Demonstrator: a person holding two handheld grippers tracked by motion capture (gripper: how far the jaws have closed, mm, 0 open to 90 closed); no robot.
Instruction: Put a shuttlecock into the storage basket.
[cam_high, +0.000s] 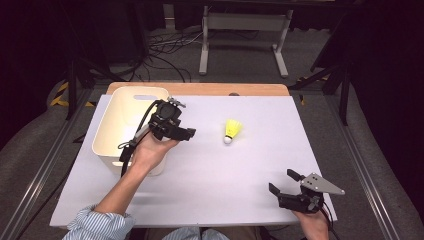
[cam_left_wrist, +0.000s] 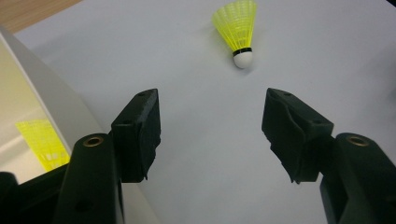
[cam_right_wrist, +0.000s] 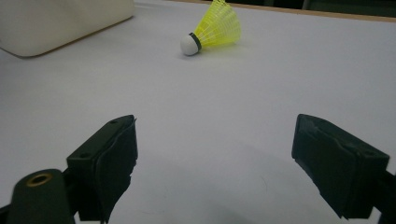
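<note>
Two grippers, both empty | left gripper (cam_high: 186, 134) beside the white bin (cam_high: 131, 123), jaws spread wide, nothing between them; a second yellow shuttlecock (cam_left_wrist: 43, 144) lies in the bin | yellow shuttlecock (cam_high: 232, 131) on its side mid-table, ahead of the left jaws, untouched | right gripper (cam_high: 285, 183) near front right corner, jaws spread wide, touching nothing

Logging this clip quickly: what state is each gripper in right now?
Left gripper: jaws open, nothing between them, aimed toward the shuttlecock.
Right gripper: jaws open, holding nothing.
</note>
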